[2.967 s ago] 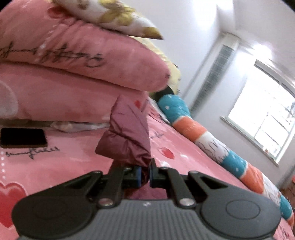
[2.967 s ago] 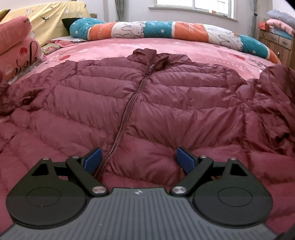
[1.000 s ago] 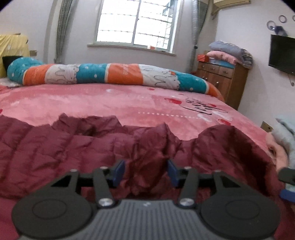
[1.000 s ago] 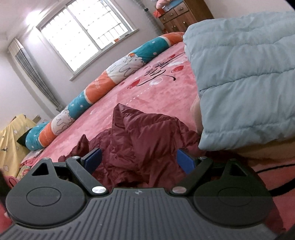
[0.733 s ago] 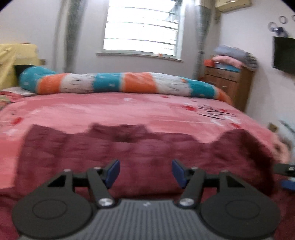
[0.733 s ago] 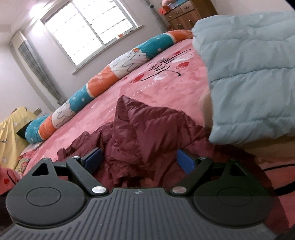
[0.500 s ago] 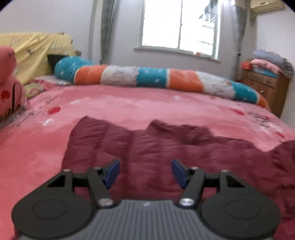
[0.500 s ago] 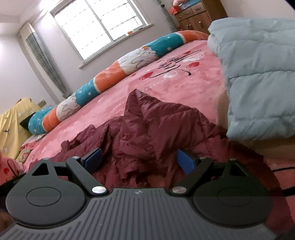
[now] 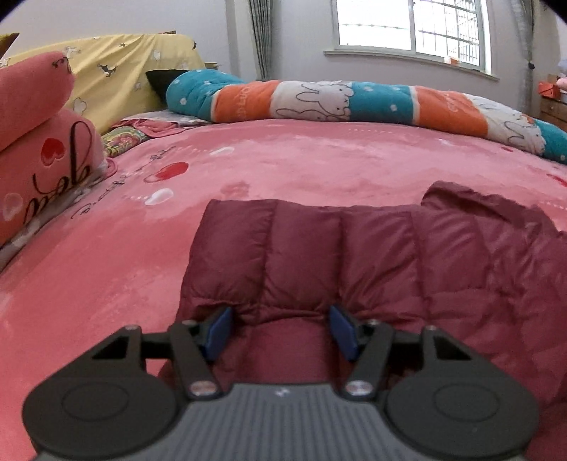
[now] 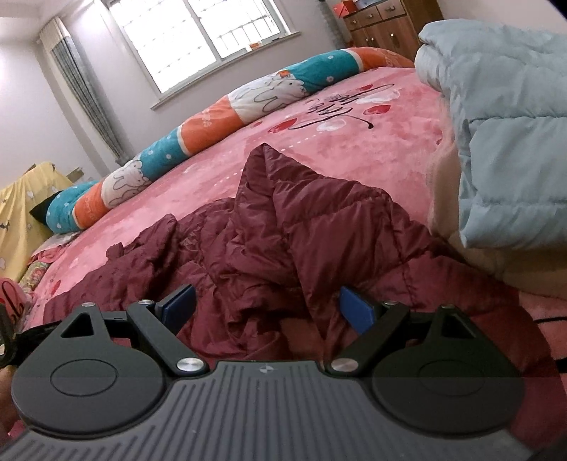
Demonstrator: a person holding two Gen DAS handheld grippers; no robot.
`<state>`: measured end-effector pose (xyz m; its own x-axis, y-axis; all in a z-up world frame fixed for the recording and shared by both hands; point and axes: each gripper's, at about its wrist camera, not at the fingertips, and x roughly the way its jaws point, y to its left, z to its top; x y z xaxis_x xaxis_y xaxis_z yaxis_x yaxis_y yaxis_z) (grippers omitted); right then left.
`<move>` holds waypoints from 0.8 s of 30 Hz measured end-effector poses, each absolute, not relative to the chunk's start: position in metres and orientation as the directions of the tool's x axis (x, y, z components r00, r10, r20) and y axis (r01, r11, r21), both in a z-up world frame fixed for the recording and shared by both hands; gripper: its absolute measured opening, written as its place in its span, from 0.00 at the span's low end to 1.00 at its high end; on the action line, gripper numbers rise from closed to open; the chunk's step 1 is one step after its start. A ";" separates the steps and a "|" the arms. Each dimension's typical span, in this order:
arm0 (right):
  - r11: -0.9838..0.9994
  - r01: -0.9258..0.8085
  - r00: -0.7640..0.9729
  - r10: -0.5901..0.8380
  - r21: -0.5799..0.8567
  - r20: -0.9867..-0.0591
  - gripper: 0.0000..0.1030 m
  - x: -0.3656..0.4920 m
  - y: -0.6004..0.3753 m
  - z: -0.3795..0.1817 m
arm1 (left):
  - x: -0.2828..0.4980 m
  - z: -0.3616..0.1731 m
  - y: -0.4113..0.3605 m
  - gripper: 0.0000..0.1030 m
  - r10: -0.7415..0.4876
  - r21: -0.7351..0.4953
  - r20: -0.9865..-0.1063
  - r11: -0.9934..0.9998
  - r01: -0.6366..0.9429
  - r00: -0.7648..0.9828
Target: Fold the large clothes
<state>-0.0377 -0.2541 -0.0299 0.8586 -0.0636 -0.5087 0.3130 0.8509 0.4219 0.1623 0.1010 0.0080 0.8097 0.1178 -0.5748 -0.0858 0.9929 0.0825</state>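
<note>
Fingers of the left gripper are spread wide over the maroon puffer jacket on the pink bed; nothing is gripped. Right gripper is likewise wide, empty, above crumpled folds; contact cannot be judged.

Your count for this moment:

- One maroon puffer jacket, spread on the bed; your right wrist view shows the same jacket, rumpled.
- Two grippers, one per hand: left gripper and right gripper, each with two blue-padded fingers, jaws apart.
- One long striped bolster along the far edge.
- Two pink pillows, stacked at your left.
- One pale blue quilted item at your right.
- One pink bedspread.
- One window.
- One yellow printed cover at the bed's head.
- One wooden dresser; you can tell no drawer count.
</note>
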 end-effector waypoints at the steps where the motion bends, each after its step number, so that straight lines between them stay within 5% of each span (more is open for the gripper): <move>1: 0.853 0.311 0.859 -0.063 0.420 -0.508 1.00 -0.037 -0.254 -0.029 | 0.161 0.008 0.099 0.60 0.123 0.094 -0.571 0.992 -0.084 0.812; 11: 0.863 0.220 0.909 -0.013 0.455 -0.416 1.00 -0.046 -0.253 -0.015 | 0.103 0.064 0.068 0.59 0.042 0.070 -0.443 0.997 -0.012 0.895; 24: 0.807 0.274 0.956 -0.168 0.524 -0.242 1.00 -0.096 -0.315 0.011 | -0.028 0.094 -0.051 0.60 -0.386 -0.067 -0.467 0.913 0.403 0.796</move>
<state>-0.0958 -0.3153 0.0107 0.9556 -0.1680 -0.2419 0.2744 0.8066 0.5236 -0.0283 -0.0508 0.0945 0.7958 -0.3856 -0.4670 0.4029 0.9128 -0.0671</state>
